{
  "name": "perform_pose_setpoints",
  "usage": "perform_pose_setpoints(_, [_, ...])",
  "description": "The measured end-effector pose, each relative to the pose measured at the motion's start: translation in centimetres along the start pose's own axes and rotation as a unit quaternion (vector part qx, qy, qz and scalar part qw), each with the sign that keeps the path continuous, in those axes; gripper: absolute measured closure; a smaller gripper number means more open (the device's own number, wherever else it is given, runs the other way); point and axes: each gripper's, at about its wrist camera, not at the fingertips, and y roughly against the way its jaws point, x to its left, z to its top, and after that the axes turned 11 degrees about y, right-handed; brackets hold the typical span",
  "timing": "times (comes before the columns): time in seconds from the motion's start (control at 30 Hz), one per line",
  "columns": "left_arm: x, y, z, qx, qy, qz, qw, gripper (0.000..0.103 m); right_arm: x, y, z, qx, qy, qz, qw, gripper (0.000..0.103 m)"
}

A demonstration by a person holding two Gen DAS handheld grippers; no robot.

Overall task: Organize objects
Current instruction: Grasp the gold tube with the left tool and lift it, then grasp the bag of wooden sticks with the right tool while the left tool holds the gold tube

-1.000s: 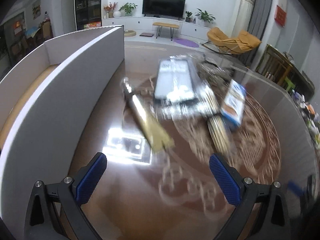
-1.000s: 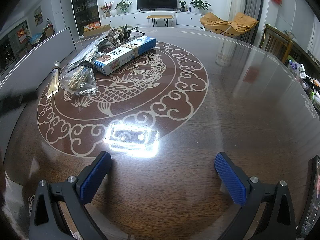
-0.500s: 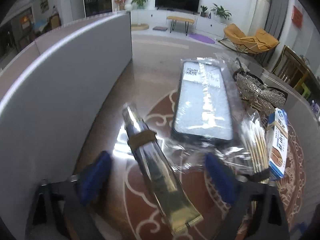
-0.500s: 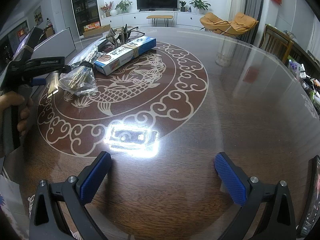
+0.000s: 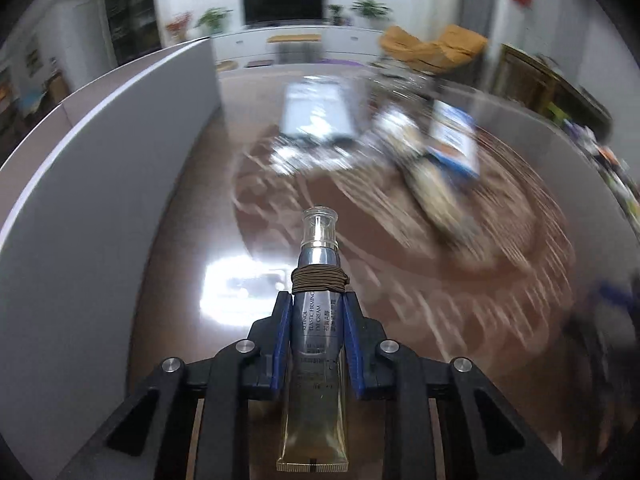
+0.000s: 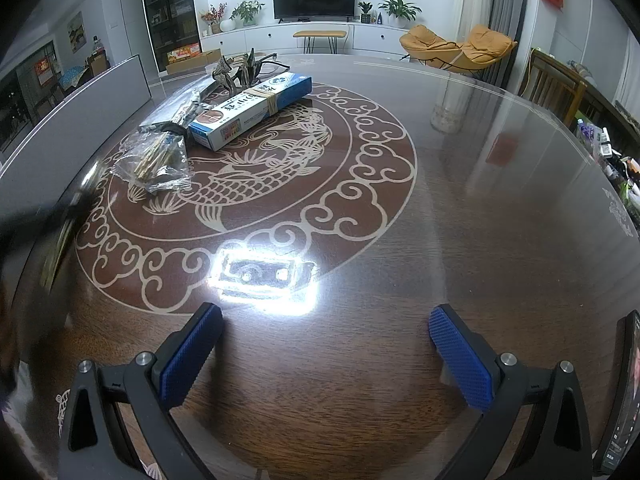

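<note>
Gold cream tube (image 5: 316, 344) sits clamped in your left gripper (image 5: 317, 340), jaws just closed on it, long axis pointing to twelve o'clock; the white box (image 5: 100, 184) waits at nine. Your right gripper (image 6: 324, 354) hangs open over the worktop (image 6: 480, 220).

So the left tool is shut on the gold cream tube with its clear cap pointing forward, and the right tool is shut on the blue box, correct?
Not quite. The right tool is open and holds nothing, as the right wrist view shows; the blue box lies far off on the table. The rest holds: the left tool is shut on the gold cream tube, clear cap forward.
</note>
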Motion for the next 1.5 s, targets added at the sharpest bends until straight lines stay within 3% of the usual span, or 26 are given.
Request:
perform_pose_setpoints(0.1, [-1.0, 1.0, -2.0, -0.008, -0.015, 0.006, 0.9998, 0.075, 0.0, 0.0, 0.0, 0.0, 0.0, 0.0, 1.0, 0.0])
perform_pose_setpoints(0.17, [-0.9, 1.0, -2.3, -0.02, -0.02, 0.026, 0.9993, 0.049, 0.0, 0.0, 0.0, 0.0, 0.0, 0.0, 1.0, 0.0])
perform_pose_setpoints(0.23, [-0.7, 0.8, -2.2, -0.024, -0.018, 0.042, 0.9987, 0.031, 0.0, 0.0, 0.0, 0.0, 0.0, 0.0, 1.0, 0.0])
perform_pose_setpoints(0.33, [-0.5, 0.6, -2.1, -0.019, 0.0, 0.038, 0.9991, 0.023, 0.0, 0.0, 0.0, 0.0, 0.0, 0.0, 1.0, 0.0])
perform_pose_setpoints(0.43, [0.6, 0.6, -2.7, -0.002, 0.028, 0.025, 0.9993, 0.0, 0.0, 0.0, 0.0, 0.0, 0.0, 0.0, 1.0, 0.0])
perform_pose_setpoints(1.23, [0.3, 0.5, -2.8, -0.007, 0.021, 0.027, 0.9994, 0.0, 0.1, -0.3, 0.4, 0.011, 0.008, 0.007, 1.0, 0.0])
perform_pose_setpoints(1.33, [0.2, 0.5, -2.8, -0.007, 0.021, 0.027, 0.9994, 0.0, 0.8, -0.7, 2.1, 0.034, 0.02, 0.035, 0.999, 0.004])
perform_pose_setpoints(1.43, [0.3, 0.5, -2.8, -0.007, 0.021, 0.027, 0.9994, 0.0, 3.5, -0.2, 5.9, 0.011, 0.054, 0.065, 0.996, 0.018])
perform_pose_setpoints(1.5, [0.2, 0.5, -2.7, -0.007, 0.021, 0.026, 0.9994, 0.0, 6.4, 0.0, 9.3, -0.009, 0.094, 0.082, 0.992, 0.018])
